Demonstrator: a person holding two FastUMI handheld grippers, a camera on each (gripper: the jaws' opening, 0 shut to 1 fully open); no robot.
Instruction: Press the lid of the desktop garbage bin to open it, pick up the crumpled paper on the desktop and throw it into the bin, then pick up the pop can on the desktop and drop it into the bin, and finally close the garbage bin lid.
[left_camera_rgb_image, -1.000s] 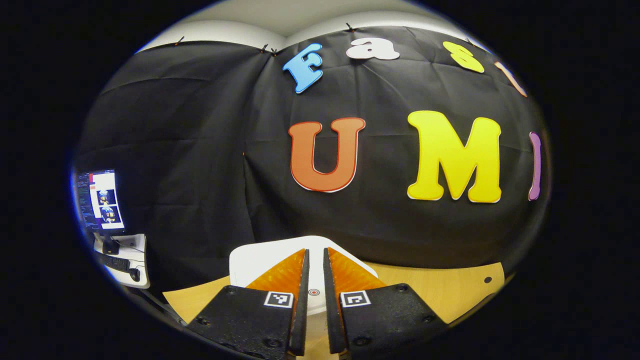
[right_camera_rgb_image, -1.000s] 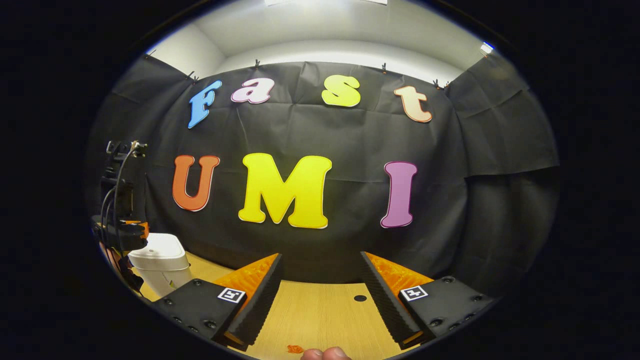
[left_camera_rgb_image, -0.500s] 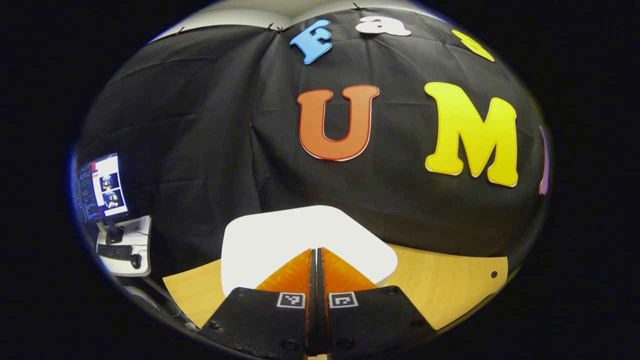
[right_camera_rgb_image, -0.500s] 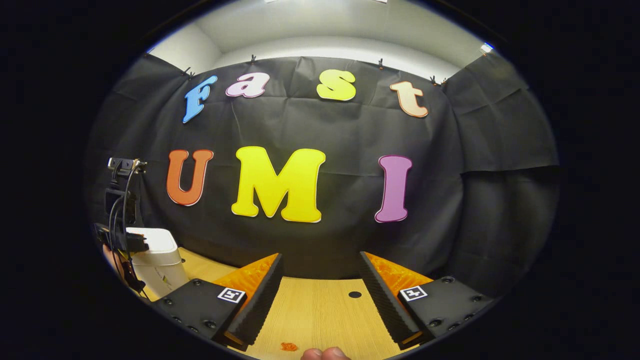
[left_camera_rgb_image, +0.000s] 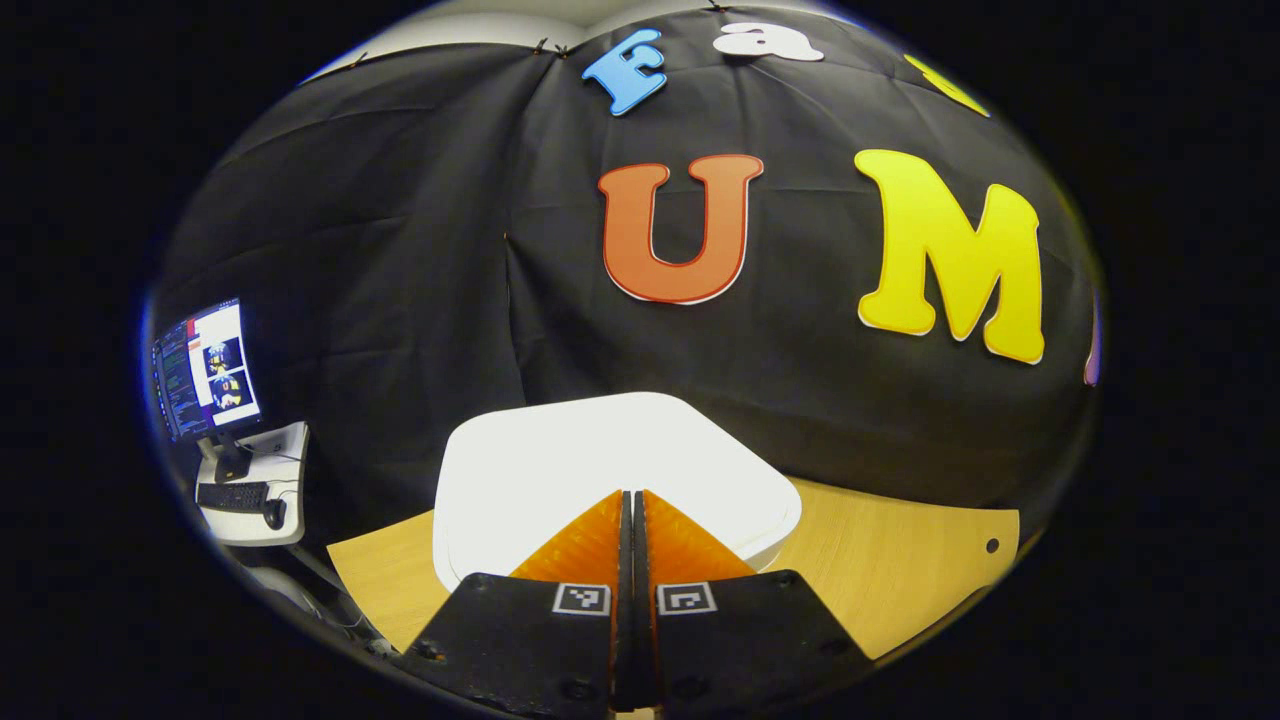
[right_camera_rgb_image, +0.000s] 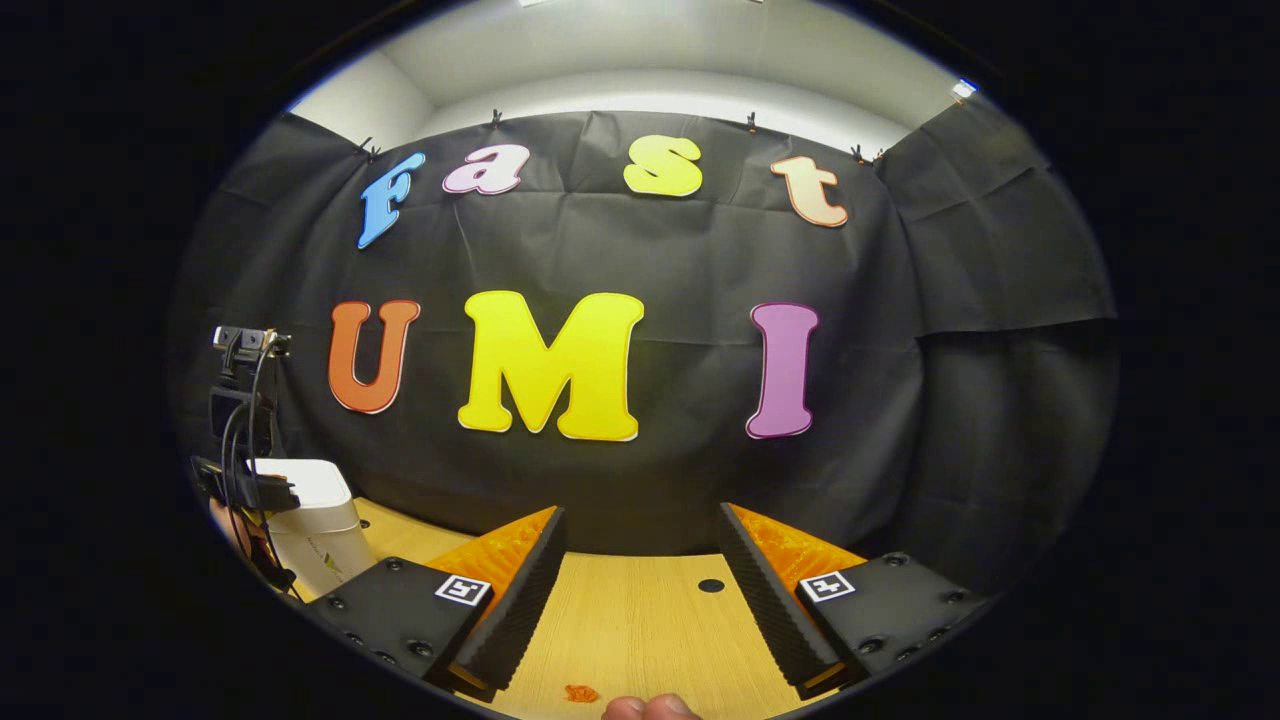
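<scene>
left gripper (left_camera_rgb_image: 631, 495) closed over bin lid (left_camera_rgb_image: 560, 465), right gripper (right_camera_rgb_image: 640, 530) open

The bin (right_camera_rgb_image: 315, 525) stands on the table (right_camera_rgb_image: 640, 630), left, before the wall.

Left gripper view: riding close above the white bin lid (left_camera_rgb_image: 610, 470), low centre of the frame, facing the black cloth wall (left_camera_rgb_image: 400, 260) over the counter (left_camera_rgb_image: 900, 570), own fingers (left_camera_rgb_image: 590, 540) at the bottom edge. Right gripper view: set farther back and to the side, facing the same wall (right_camera_rgb_image: 960, 400) along the counter (right_camera_rgb_image: 630, 620). Shared: wall, counter and bin (right_camera_rgb_image: 305, 520), small at lower left of the right gripper view, with the left gripper (right_camera_rgb_image: 245, 490) over it.
</scene>
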